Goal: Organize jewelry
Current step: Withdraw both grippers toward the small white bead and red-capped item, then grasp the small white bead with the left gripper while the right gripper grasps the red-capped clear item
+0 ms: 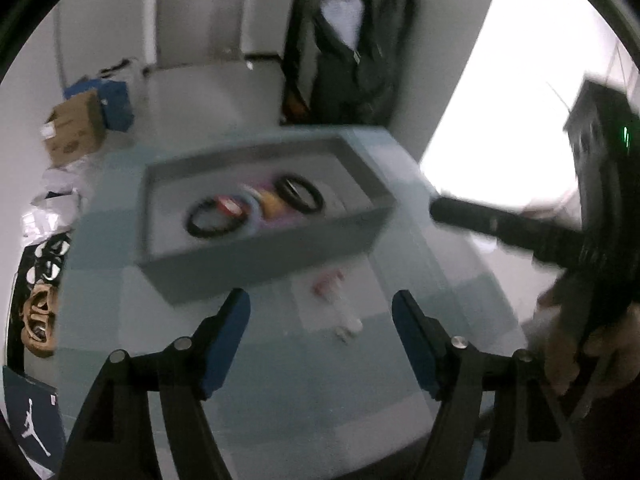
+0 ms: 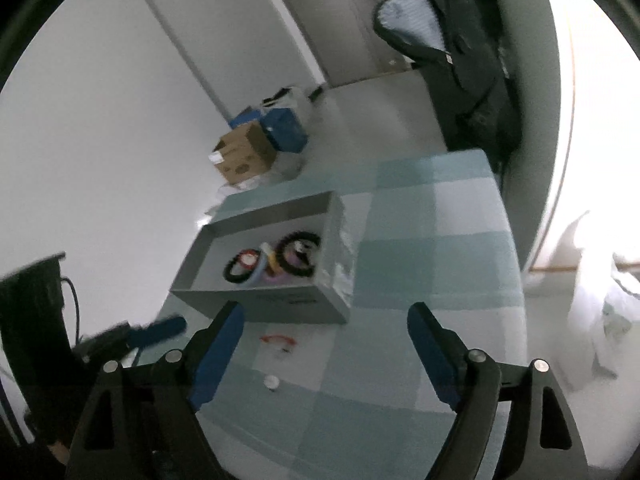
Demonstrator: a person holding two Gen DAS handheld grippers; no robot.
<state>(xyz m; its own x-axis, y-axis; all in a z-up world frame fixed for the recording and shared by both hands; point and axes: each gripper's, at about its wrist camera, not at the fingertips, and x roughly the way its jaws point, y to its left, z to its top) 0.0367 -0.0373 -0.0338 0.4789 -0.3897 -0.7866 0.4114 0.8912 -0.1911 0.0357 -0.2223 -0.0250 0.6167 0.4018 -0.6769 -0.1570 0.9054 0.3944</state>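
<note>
Grey box point(image 1: 256, 248) mid-frame on the checked worktop point(image 1: 360, 400) already holds several bangles point(image 1: 256, 206). A small red piece point(image 2: 278, 340) lies outside, lower centre. Left gripper point(image 1: 320, 344) and right gripper point(image 2: 324, 356) — jaws wide, empty.

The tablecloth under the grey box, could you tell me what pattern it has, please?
Large checks in pale teal and white; the tablecloth shows best in the right wrist view.

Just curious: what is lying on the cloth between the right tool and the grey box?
A small red piece on clear wrapping, seen in the right wrist view.
</note>
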